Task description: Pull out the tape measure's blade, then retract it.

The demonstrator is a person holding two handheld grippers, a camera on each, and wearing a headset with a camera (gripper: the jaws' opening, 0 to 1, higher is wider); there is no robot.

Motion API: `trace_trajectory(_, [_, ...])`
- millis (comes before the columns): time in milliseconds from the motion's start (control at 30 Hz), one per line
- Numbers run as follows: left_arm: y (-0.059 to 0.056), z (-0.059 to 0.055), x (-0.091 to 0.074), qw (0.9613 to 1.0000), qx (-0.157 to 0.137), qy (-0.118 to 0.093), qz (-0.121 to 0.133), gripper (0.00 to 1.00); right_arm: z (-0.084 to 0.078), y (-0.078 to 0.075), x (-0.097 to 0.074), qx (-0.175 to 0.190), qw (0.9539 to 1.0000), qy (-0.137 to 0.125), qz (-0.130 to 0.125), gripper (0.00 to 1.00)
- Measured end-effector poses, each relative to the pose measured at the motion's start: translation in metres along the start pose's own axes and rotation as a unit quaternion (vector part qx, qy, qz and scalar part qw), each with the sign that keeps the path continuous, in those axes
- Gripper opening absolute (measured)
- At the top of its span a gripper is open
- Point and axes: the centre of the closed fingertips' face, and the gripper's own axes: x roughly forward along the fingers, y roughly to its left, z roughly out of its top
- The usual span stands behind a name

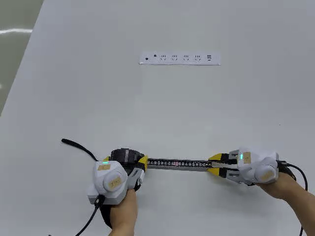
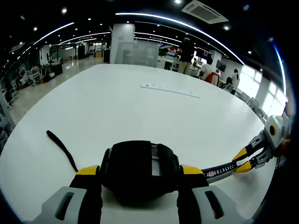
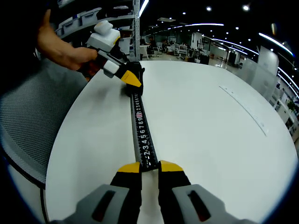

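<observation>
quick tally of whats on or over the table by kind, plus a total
tape measure: 1
power strip: 1
grippers: 2 (left gripper, right gripper)
total: 4

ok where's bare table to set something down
Free: the wide stretch between the power strip and the blade, and left of the strap. Crowded: the near edge, with left gripper, tape measure and right gripper.

The tape measure's case (image 2: 140, 161) is showing black, its blade (image 3: 141, 135) carrying white numerals on black. The left tongs (image 2: 140, 171) and right tongs (image 3: 150, 166) are showing yellow tips over the white table (image 1: 147, 108).
</observation>
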Motion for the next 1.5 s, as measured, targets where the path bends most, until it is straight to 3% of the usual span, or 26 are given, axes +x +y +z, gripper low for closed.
trace_trajectory(1500, [0.001,0.000,0.000,0.9999,-0.008,0.000,-0.007,0.62,0.048,0.013,0.050,-0.008,0.9996,-0.023,0.013,0.11])
